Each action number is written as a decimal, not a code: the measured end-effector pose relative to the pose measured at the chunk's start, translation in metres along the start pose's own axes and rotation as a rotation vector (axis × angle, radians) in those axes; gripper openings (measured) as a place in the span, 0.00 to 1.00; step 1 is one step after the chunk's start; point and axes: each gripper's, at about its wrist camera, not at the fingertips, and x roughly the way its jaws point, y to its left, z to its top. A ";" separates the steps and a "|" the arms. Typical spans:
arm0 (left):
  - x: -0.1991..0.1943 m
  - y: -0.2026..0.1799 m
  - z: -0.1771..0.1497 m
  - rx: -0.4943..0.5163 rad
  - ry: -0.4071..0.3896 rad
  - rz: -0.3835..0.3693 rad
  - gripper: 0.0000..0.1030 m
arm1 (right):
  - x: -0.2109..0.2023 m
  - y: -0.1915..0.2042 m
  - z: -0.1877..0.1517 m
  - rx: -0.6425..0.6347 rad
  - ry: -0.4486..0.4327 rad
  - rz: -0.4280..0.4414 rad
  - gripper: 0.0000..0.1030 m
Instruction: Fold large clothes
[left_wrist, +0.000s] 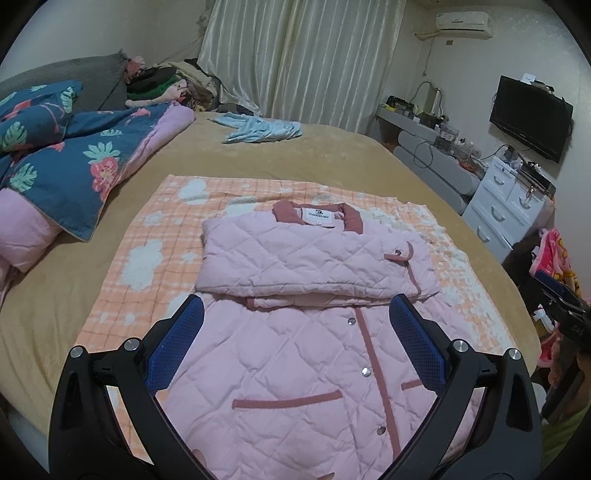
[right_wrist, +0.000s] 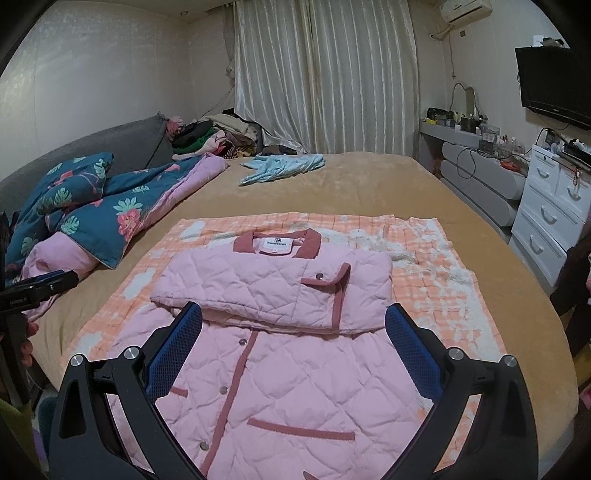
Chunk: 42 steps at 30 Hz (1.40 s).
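Left gripper (left_wrist: 295, 332), right gripper (right_wrist: 293, 338) both spread wide, holding nothing, above pink quilted jacket (left_wrist: 295, 369) on checked towel (left_wrist: 147, 236), sleeves folded across chest. Risk: puffy padding springs sleeves apart if hem lifted unevenly.

One pink jacket (left_wrist: 295, 354) lies on one orange checked blanket (left_wrist: 147, 236) near the bed's (left_wrist: 332, 155) front edge, one blue garment (left_wrist: 258, 127) lies toward the far edge, and one floral quilt (left_wrist: 74, 155) is bunched along the left edge. The jacket shows four snaps down its front plus one on the folded sleeve, and two trimmed pocket slits. Two grippers, left (left_wrist: 295, 339) and right (right_wrist: 293, 343), each with two blue pads, appear, along with one television (left_wrist: 530, 118), one air conditioner (left_wrist: 465, 24) and one white drawer chest (left_wrist: 506, 206).
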 end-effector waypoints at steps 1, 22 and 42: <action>-0.001 0.002 -0.002 -0.002 0.002 0.000 0.91 | -0.001 0.000 -0.003 -0.001 0.005 -0.004 0.96; 0.016 0.043 -0.070 -0.024 0.095 0.073 0.91 | 0.001 -0.026 -0.077 0.030 0.140 -0.090 0.96; 0.034 0.080 -0.123 -0.020 0.204 0.159 0.91 | 0.011 -0.071 -0.139 0.085 0.267 -0.159 0.96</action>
